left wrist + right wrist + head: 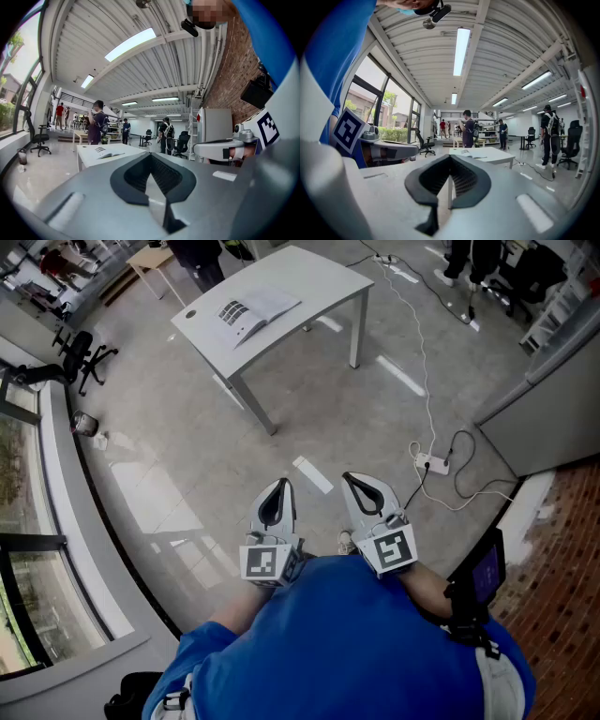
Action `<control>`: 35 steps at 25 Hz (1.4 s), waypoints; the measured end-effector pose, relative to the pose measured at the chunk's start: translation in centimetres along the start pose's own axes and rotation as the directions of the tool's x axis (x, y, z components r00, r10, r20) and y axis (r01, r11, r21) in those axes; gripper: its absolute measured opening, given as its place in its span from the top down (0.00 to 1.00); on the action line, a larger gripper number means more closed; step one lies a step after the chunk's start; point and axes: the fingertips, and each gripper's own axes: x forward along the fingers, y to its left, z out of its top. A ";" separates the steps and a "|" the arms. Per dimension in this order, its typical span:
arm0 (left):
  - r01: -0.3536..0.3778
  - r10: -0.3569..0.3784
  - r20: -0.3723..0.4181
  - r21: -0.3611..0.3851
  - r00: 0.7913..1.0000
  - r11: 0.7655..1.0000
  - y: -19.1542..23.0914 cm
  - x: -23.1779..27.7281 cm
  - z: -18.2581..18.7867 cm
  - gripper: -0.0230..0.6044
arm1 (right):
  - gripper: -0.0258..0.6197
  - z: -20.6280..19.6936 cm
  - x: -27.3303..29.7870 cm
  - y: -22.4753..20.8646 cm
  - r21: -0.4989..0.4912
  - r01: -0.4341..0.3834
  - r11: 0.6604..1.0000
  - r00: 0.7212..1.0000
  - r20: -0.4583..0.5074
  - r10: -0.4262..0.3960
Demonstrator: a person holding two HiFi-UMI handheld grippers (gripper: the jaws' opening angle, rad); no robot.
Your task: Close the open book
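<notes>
Open book (255, 310) — lies flat with its pages up, about the middle of the white tabletop (323, 277), short of every edge.
Left gripper (280, 484) — jaws together with nothing between them, held close to the person's body over the floor, well apart from the tabletop.
Right gripper (349, 477): jaws together, empty, just beside the left gripper and equally far from the book.
</notes>
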 end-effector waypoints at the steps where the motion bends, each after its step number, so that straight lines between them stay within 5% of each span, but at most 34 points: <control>1: 0.011 -0.011 0.002 -0.005 1.000 1.000 -1.1 1.2 -0.1 0.95 | 0.96 -0.1 -0.4 -1.4 0.005 0.012 1.000 1.000 0.004 -0.012; 10: 0.228 -0.228 -0.018 0.010 0.973 0.974 -12.1 11.9 -0.5 0.95 | 0.96 -2.3 -5.5 -14.2 0.069 0.219 0.973 0.976 -0.023 -0.218; 19: 0.368 -0.368 -0.028 0.012 0.929 0.930 -16.2 22.1 -1.8 0.95 | 0.96 -4.1 -4.7 -24.1 0.066 0.353 0.933 0.935 -0.054 -0.350; 28: 0.362 -0.362 0.020 0.006 0.932 0.932 -14.2 34.2 2.0 0.95 | 0.96 0.0 3.8 -32.7 0.020 0.313 0.949 0.949 -0.034 -0.312; 35: 0.212 -0.211 0.045 -0.019 0.977 0.977 -8.8 38.2 3.6 0.95 | 0.96 2.1 10.9 -35.4 -0.015 0.193 0.981 0.981 -0.015 -0.194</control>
